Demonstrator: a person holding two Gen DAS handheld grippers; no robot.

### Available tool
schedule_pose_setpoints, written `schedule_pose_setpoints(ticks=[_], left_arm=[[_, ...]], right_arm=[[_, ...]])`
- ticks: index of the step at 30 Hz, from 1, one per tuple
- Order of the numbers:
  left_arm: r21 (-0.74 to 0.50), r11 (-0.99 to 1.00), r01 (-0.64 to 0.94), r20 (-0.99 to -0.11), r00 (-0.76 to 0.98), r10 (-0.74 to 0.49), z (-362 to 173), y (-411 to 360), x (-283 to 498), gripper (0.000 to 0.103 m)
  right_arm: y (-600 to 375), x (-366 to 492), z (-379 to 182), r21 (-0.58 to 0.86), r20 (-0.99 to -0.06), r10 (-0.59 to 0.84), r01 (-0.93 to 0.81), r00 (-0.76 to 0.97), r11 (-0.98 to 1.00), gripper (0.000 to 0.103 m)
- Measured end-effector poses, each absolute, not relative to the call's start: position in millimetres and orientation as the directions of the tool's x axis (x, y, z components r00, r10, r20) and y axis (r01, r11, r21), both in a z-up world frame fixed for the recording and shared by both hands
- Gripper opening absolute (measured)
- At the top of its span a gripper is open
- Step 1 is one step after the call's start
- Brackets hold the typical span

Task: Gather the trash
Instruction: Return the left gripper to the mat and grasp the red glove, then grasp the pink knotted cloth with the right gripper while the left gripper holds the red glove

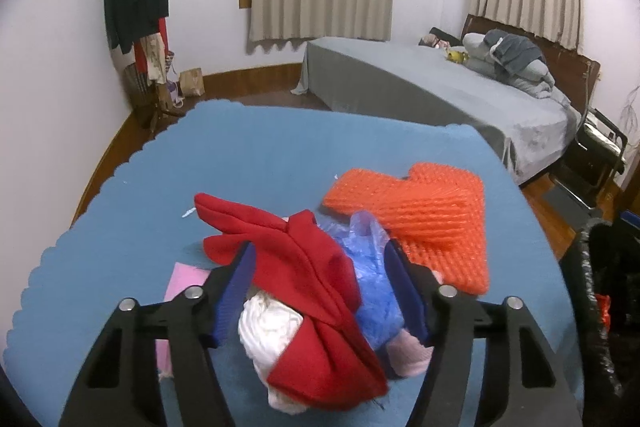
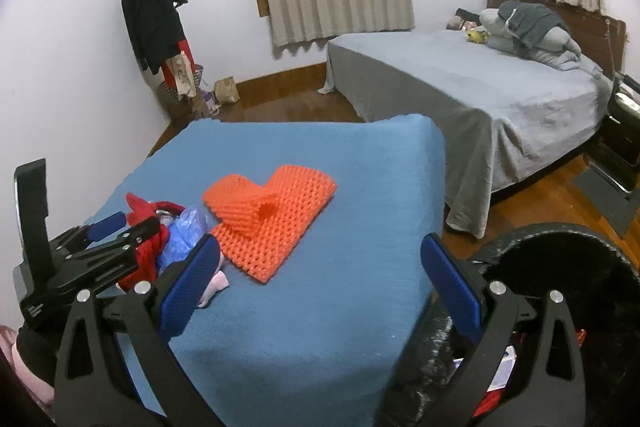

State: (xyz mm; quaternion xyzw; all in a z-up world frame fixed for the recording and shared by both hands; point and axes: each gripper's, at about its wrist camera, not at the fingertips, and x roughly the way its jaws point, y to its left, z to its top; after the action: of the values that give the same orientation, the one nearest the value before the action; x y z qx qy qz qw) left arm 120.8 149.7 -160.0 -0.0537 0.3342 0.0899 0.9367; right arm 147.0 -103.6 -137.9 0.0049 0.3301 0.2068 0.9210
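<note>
Blue-covered table (image 2: 304, 163) in bedroom, grey bed (image 2: 460, 87) beyond.

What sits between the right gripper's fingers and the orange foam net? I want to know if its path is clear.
Only bare blue cloth separates the open right gripper from the orange foam net, as the right wrist view shows.

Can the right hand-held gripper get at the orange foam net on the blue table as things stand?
Probably yes: the right hand-held gripper is open, with bare blue table between it and the orange foam net. The pile and left hand-held gripper sit aside.
</note>
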Motion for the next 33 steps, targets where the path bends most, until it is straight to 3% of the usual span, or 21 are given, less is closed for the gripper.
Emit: schedule_pose_setpoints(ticks=[5,9,18,33], left_arm=[[-0.066,0.979,-0.192,-0.65,0.753,0.104,-168.8,158.0,126.0,0.026],[-0.106,0.977,-0.183,-0.637,0.768,0.074,-167.0,164.8,121.9,0.011],[-0.151,0.971,-0.186,-0.587,0.807,0.064,-137.6,180.3,96.4,0.008],[-0.164,0.962,-0.217,-0.6,0.796,0.077,-139.9,202.0,64.9,0.008]], right_arm=[[-92.0,151.2,-145.1,0.141,-0.62,0.391,-0.394,0.68,0.908,0.098],[-83.4,152.0,-149.1,0.143,-0.626,0.402,-0.408,0.668,0.901,0.098],[-57.4,146.9,-155.2,0.156,-0.621,0.438,-0.445,0.651,0.882,0.098],[3.6,141.9,-185.3,0.13,-0.676,0.462,-0.525,0.574,0.841,0.095]])
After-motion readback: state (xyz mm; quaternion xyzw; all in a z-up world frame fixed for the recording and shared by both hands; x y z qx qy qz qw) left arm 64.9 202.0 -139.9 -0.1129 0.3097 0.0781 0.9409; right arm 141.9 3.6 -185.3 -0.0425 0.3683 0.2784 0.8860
